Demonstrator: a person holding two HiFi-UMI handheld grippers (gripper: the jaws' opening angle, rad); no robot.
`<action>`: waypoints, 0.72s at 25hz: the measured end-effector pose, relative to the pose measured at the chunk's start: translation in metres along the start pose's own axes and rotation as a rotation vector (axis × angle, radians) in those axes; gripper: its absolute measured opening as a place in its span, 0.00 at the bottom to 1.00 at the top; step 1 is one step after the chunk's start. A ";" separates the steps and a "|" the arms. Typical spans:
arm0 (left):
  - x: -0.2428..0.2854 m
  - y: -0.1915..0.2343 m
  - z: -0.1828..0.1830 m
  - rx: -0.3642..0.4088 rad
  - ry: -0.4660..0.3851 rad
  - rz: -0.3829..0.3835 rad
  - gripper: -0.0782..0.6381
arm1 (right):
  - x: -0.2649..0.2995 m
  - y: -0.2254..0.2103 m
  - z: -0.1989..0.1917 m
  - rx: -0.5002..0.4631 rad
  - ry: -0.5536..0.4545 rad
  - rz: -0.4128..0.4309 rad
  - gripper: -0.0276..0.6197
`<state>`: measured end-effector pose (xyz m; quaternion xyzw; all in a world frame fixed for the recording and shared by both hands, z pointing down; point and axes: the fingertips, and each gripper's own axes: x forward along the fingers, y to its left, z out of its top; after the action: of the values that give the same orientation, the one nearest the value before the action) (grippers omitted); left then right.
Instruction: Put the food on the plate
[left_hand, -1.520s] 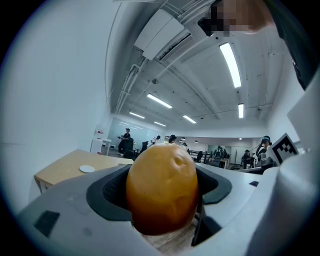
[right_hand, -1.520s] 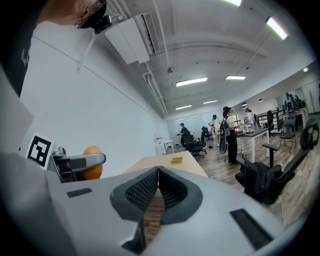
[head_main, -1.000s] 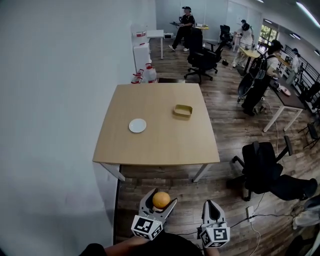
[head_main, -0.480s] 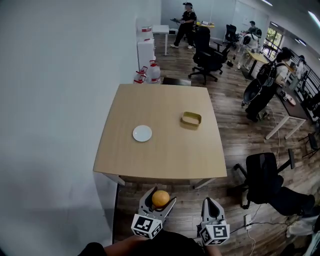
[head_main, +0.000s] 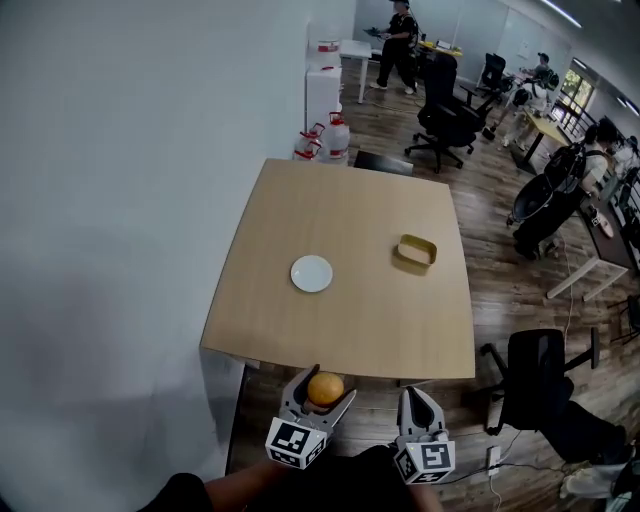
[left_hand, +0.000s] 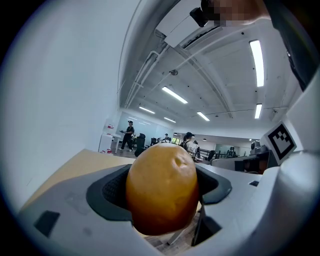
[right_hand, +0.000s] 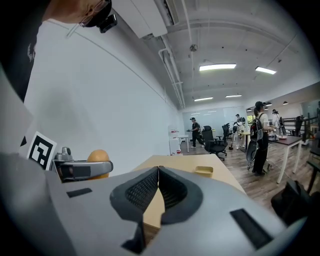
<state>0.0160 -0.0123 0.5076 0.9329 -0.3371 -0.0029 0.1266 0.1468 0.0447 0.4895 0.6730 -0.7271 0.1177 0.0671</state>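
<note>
Food: round orange fruit with a dimpled skin (left_hand: 161, 189), pinched between the two dark padded jaws of the left gripper (head_main: 323, 390), one pad touching each side.
Where the fruit is: up in the air just short of the near edge of the table, well apart from the plate.
Left gripper: clenched on the fruit, grey body with a square-marker cube at its back.
Right gripper: grey claw (head_main: 418, 398) just beside the left one, jaws pressed together with nothing between them.
Plate: small round white plate (head_main: 312, 273), bare, on the left-middle part of the table top.
Container: shallow tan rectangular tray (head_main: 417, 251) on the table, to the right of the plate and apart from it.
Table: square light-wood table top (head_main: 350, 215) on white legs, its left edge against the white wall (head_main: 120, 200).
Room: dark wood-plank floor (head_main: 500, 250), black office chairs (head_main: 449, 113), clear water jugs (head_main: 334, 138) at the table's far left corner, people at desks far behind.
</note>
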 end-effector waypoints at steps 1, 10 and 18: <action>0.004 0.008 0.000 -0.003 0.001 0.005 0.58 | 0.007 0.003 0.001 -0.006 0.005 0.010 0.14; 0.009 0.051 0.002 -0.023 0.002 0.106 0.58 | 0.042 0.006 0.005 -0.006 0.013 0.063 0.14; 0.037 0.105 -0.002 -0.032 0.012 0.190 0.58 | 0.099 0.005 0.013 -0.018 0.013 0.123 0.14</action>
<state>-0.0216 -0.1128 0.5372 0.8945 -0.4233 0.0096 0.1432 0.1345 -0.0536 0.5023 0.6257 -0.7677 0.1194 0.0705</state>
